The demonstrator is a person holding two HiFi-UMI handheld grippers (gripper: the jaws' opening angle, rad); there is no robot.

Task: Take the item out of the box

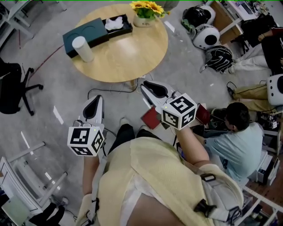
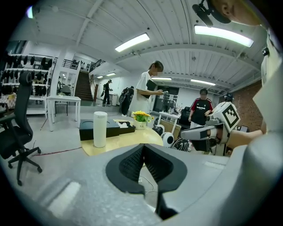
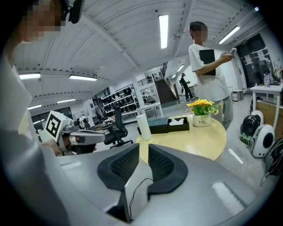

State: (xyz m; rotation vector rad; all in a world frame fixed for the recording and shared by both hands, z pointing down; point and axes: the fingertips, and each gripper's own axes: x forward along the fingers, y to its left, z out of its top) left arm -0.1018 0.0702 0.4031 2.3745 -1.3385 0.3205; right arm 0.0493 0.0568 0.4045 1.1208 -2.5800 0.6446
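On the round wooden table (image 1: 132, 50) lies a dark teal box (image 1: 85, 37) with its open tray (image 1: 125, 27) beside it. A white crumpled item (image 1: 114, 23) rests in the tray, also seen as the white item (image 3: 177, 121) in the right gripper view. A white cylinder (image 1: 82, 48) stands by the box. My left gripper (image 1: 94, 102) hangs over the floor short of the table, its jaws shut and empty (image 2: 142, 148). My right gripper (image 1: 149, 88) is near the table's front edge, its jaws a narrow gap apart with nothing between them (image 3: 143, 148).
A pot of yellow flowers (image 1: 145, 13) stands at the table's far edge. A black office chair (image 1: 13, 88) is at the left. Helmets (image 1: 205, 35) and bags lie at the right, with a seated person (image 1: 239, 141). A person (image 2: 148, 92) stands beyond the table. A cable (image 1: 110, 91) lies under the table's edge.
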